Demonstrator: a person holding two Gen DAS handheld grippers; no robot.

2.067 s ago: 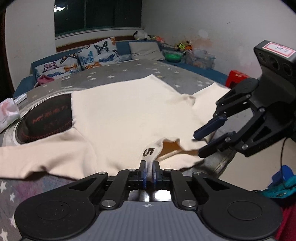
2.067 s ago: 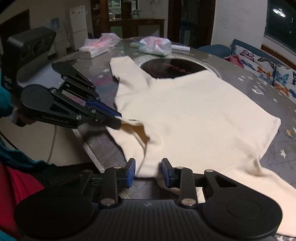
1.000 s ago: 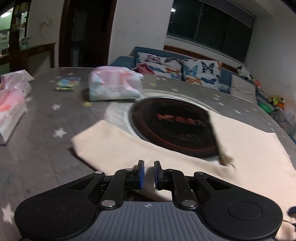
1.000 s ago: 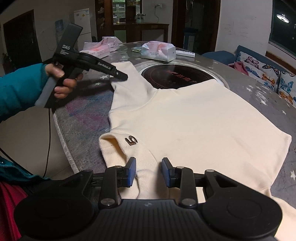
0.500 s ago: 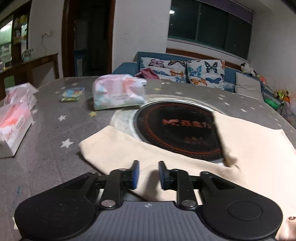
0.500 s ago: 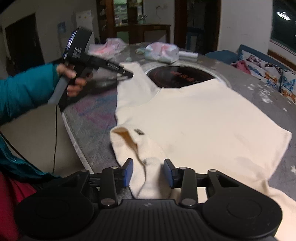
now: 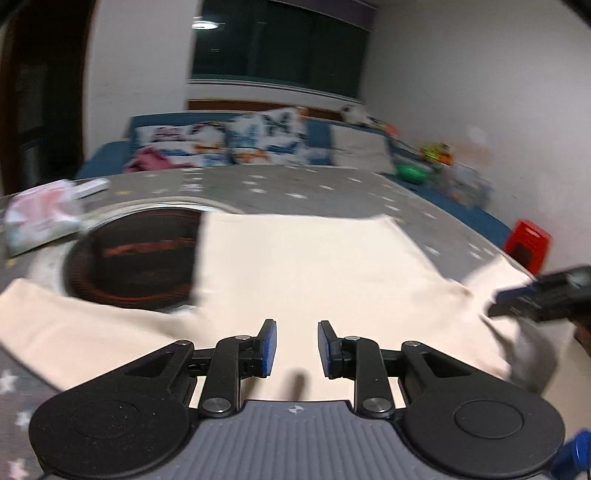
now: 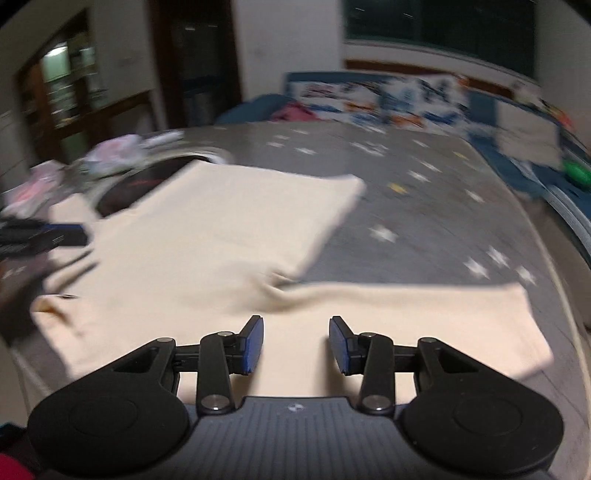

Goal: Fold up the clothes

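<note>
Dim indoor light, ceiling lamp (image 7: 204, 25) glaring at top centre of the left view. Heavy motion blur in both views (gripper bodies stay sharp). Fisheye bends the edges, corners vignette black.

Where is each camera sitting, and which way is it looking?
Left wrist: sits on the left gripper, looking along its open fingers over the cream sweater toward the sofa; the right gripper shows at the right edge.
Right wrist: sits on the right gripper, fingers open, looking over a sleeve; the left gripper shows at the left edge.
Both see the sweater, the table and the sofa.
</note>
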